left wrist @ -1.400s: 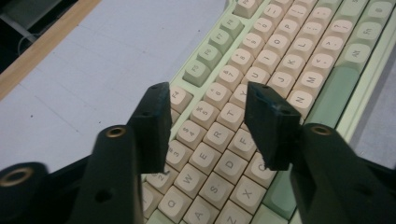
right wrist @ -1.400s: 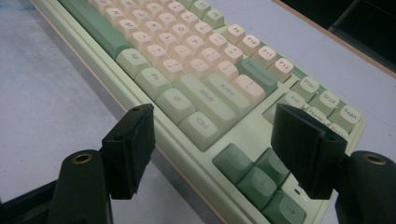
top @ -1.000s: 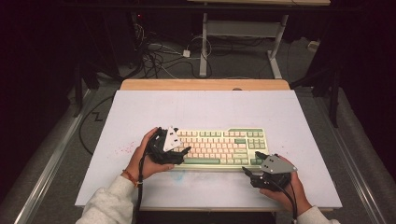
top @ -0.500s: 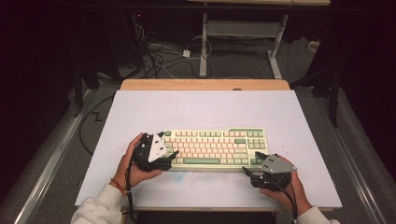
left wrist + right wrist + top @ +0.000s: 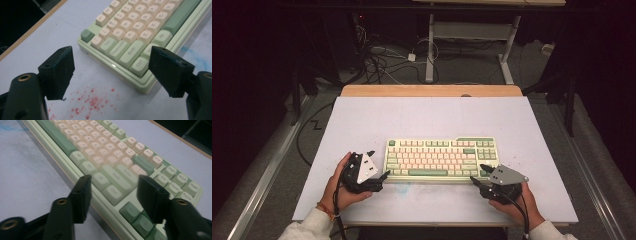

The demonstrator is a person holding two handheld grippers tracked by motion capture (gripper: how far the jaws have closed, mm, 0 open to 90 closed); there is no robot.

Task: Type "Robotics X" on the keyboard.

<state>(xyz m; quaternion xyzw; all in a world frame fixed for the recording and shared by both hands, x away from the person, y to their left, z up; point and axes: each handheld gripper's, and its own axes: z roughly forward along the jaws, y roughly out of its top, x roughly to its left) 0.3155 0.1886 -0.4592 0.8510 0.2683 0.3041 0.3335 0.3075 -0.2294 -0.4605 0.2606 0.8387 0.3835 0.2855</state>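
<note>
Both grippers stand with their 2 jaws spread apart and nothing between them. In the left gripper view the left gripper [image 5: 111,72] frames the near-left corner of the keyboard [image 5: 140,37]: one jaw hangs over bare table beside the red specks [image 5: 92,101], the other sits low by the Ctrl key at the case's front edge. In the right gripper view the right gripper [image 5: 112,192] points at the near-right end of the keyboard, with its jaws on either side of the right-hand modifier keys and the arrow cluster below.

From the high view, the keyboard lies in the middle of the white table [image 5: 427,117], slightly toward the near edge, with the left gripper [image 5: 379,175] just off its left end and the right gripper [image 5: 477,175] at its near-right corner.

The likely trouble is a jaw landing on keycaps instead of the case. If the right gripper closes where it now aims, it could press or pop off a key instead of catching the frame. If the 2 hands lift or push unevenly, the board could pivot and slide on the smooth surface. The right gripper view is blurred, so the exact gap between jaw and case cannot be told.
</note>
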